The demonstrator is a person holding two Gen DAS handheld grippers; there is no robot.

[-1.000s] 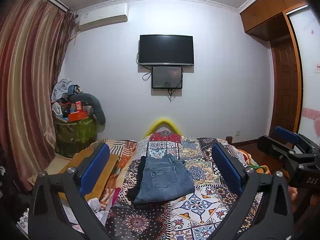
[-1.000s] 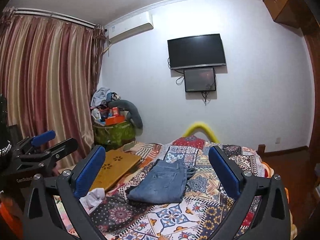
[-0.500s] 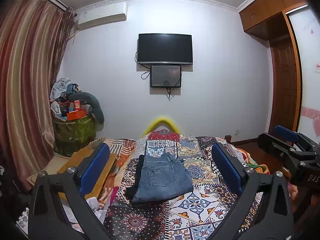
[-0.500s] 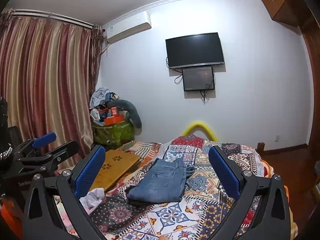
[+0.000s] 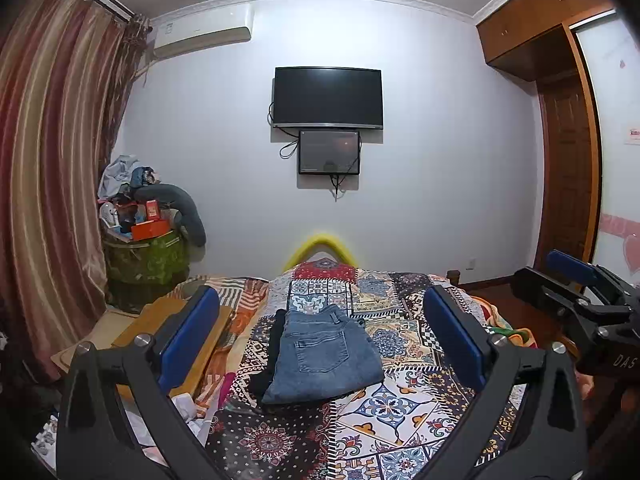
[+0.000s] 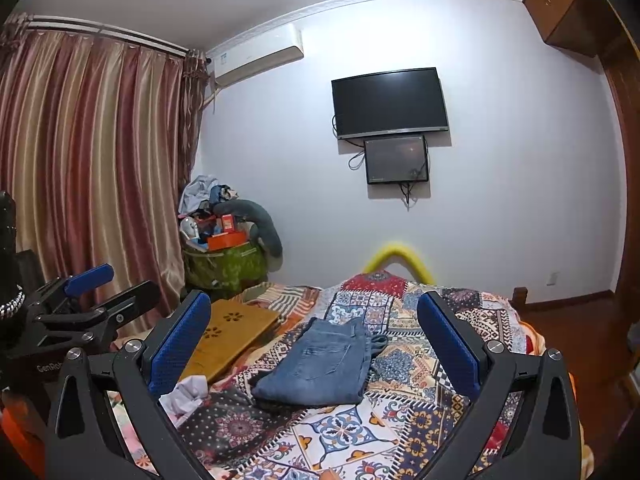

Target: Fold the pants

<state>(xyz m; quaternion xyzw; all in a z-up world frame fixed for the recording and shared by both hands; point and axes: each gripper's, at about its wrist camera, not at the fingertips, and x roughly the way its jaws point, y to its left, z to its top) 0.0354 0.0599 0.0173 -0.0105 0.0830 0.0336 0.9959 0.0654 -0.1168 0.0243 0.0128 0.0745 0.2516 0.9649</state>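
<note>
I am holding my left claw [image 5: 320,336] and right claw [image 6: 314,340] wide open and empty above the bed [image 5: 400,408]; the folded pants [image 5: 326,354] are lying on its patterned cover.

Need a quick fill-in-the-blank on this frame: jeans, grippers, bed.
1. The jeans lie ____ on the patchwork bedspread.
2. The left gripper and the right gripper are both ____.
3. A ____ garment lies under the jeans.

Missing words: folded; open; black
</note>
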